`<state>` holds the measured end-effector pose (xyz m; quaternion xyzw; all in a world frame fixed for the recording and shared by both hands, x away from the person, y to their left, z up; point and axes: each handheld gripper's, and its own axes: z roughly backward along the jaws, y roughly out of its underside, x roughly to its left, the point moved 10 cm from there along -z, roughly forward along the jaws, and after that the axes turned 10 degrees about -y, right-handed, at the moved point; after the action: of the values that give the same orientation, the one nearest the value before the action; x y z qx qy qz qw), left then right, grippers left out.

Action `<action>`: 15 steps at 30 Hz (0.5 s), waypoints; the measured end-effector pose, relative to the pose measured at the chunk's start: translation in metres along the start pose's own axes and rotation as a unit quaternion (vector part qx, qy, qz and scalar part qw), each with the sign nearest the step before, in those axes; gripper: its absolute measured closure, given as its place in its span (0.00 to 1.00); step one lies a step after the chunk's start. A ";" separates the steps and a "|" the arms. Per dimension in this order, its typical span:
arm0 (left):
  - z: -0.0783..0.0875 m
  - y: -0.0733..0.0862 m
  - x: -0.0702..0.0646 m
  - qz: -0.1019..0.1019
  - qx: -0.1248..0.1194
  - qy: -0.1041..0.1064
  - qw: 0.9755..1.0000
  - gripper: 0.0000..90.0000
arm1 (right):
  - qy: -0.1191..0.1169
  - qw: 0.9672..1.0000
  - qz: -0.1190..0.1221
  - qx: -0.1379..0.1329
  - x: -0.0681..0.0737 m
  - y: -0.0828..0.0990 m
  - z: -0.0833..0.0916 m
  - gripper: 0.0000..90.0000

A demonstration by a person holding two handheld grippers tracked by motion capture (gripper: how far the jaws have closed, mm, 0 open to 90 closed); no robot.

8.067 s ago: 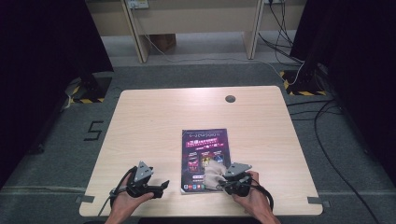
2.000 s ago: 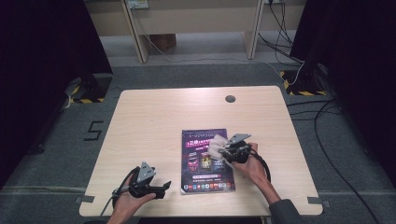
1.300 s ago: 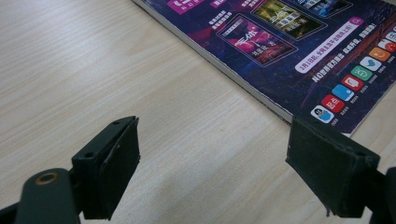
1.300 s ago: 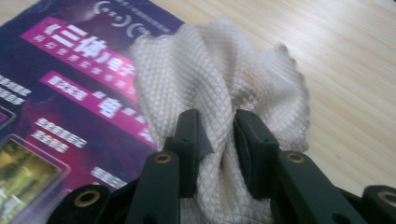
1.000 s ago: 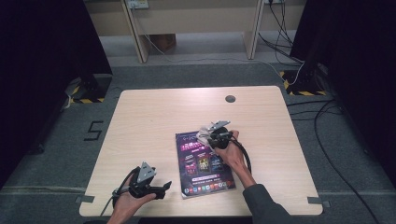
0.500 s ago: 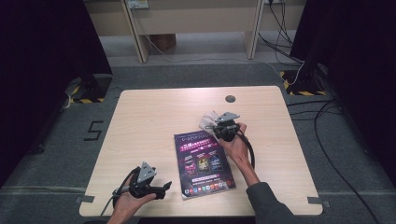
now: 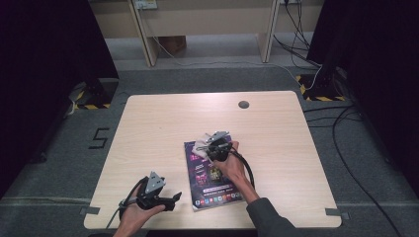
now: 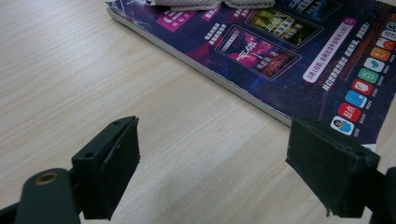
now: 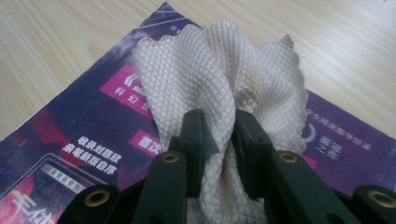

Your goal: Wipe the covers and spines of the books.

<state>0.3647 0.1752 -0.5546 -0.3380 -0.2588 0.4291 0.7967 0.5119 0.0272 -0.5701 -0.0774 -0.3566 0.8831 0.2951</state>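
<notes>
My right tool was clamped on the cloth, both black jaws pinching a bunched fold of that pale, diamond-textured fabric between them, and the jaws had just been closing a touch further on it. The cloth fanned out beyond the tips and lay down on the magazine, right at its top end, covering part of the purple cover with the pink title blocks. From the high view I had the right tool and cloth sitting over the far end of the magazine, my right hand stretched out across the cover.

My left tool was wide open, nothing between the jaws, just bare wood grain of the table under them. It pointed at the near corner of the magazine, the row of coloured app icons just beside the right-hand jaw, and I could catch an edge of the cloth at the far end. In the high view the left tool rested low by the table's near edge, just beside the magazine's bottom left corner, held in my left hand. A small dark round spot sat near the table's far edge, well apart from everything.
</notes>
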 end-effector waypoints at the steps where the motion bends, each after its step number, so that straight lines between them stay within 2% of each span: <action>1: 0.000 0.000 0.000 -0.001 0.001 0.000 1.000 0.18 | -0.002 1.000 0.001 -0.002 0.002 -0.002 -0.002 0.83; 5: 0.000 0.000 0.000 0.000 0.000 0.000 1.000 0.18 | -0.011 1.000 0.012 -0.005 0.012 -0.010 -0.011 0.83; 10: 0.001 0.000 0.000 0.000 -0.001 0.000 1.000 0.18 | -0.036 0.999 0.028 -0.004 0.032 -0.020 -0.022 0.83; 15: 0.001 0.000 0.000 -0.001 -0.001 0.000 1.000 0.18 | -0.054 0.997 0.045 0.002 0.043 -0.019 -0.023 0.83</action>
<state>0.3642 0.1753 -0.5538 -0.3389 -0.2596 0.4280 0.7966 0.4941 0.0767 -0.5708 -0.0449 -0.3669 0.8990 0.2351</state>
